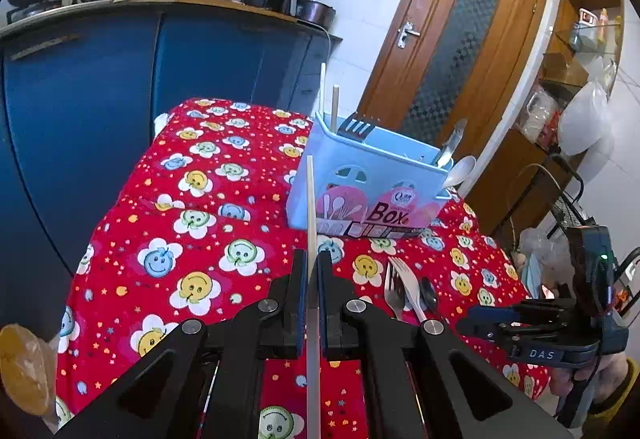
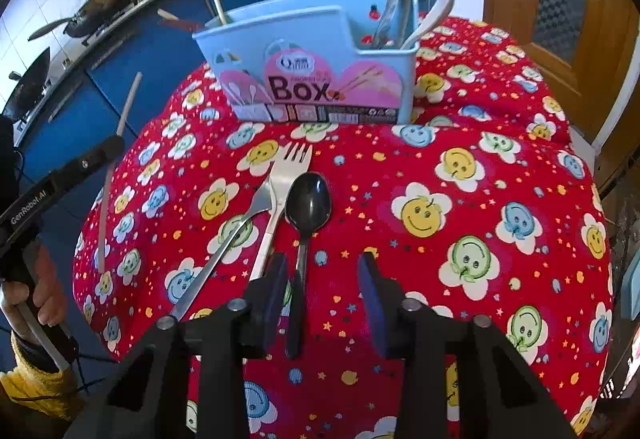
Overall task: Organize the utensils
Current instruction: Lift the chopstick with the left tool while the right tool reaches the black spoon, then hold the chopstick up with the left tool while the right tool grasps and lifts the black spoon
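A red cloth (image 2: 400,167) printed with smiley flowers covered the table, in a kitchen with blue cabinets (image 1: 80,99) and a wooden door (image 1: 452,51). The left gripper (image 1: 313,279) was clamped on a pale chopstick (image 1: 311,207) that pointed up ahead of its jaws, toward the light blue utensil box (image 1: 360,183) standing just beyond and to their right. The right gripper (image 2: 322,279) stood partly open above the cloth; the black spoon (image 2: 308,203) lay with its handle between the jaws, close to the left pad, not visibly pinched. Beside it, to the left, lay a white fork (image 2: 286,175) and a steel utensil (image 2: 228,239). Only the right wrist view showed the spoon's bowl plainly; the left view showed shelves (image 1: 576,79) beside the door.
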Demonstrator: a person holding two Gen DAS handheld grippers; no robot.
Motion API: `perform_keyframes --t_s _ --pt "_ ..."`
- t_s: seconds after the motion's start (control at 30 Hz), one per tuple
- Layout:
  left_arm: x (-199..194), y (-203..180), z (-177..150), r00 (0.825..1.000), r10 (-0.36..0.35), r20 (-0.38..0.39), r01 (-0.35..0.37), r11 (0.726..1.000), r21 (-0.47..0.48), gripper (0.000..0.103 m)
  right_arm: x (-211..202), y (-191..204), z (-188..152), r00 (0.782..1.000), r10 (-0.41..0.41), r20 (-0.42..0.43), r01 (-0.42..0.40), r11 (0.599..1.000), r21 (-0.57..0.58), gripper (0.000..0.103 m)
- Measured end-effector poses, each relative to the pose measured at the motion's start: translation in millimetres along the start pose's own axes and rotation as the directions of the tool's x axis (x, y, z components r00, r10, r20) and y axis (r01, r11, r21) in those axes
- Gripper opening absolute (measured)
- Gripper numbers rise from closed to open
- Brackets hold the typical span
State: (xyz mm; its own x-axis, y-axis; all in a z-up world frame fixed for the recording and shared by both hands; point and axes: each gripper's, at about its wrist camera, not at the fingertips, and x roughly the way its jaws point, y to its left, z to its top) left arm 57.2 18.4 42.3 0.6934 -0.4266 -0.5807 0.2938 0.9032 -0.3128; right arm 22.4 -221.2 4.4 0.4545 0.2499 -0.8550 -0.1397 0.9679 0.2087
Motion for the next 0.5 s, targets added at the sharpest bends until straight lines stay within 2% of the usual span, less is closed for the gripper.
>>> perform_keyframes --t_s 0.17,0.5 --pt "-2 0 1 1.000 -0.002 0.017 0.002 1.000 0.002 0.005 9 0 10 0.997 0.001 -0.072 -0.002 1.000 -0.013 0.028" --pt "0 -1 0 1.000 -0.021 0.023 0.021 1.000 -0.005 0.005 26 15 25 0.980 -0.019 -0.198 0.002 0.996 -0.085 0.027"
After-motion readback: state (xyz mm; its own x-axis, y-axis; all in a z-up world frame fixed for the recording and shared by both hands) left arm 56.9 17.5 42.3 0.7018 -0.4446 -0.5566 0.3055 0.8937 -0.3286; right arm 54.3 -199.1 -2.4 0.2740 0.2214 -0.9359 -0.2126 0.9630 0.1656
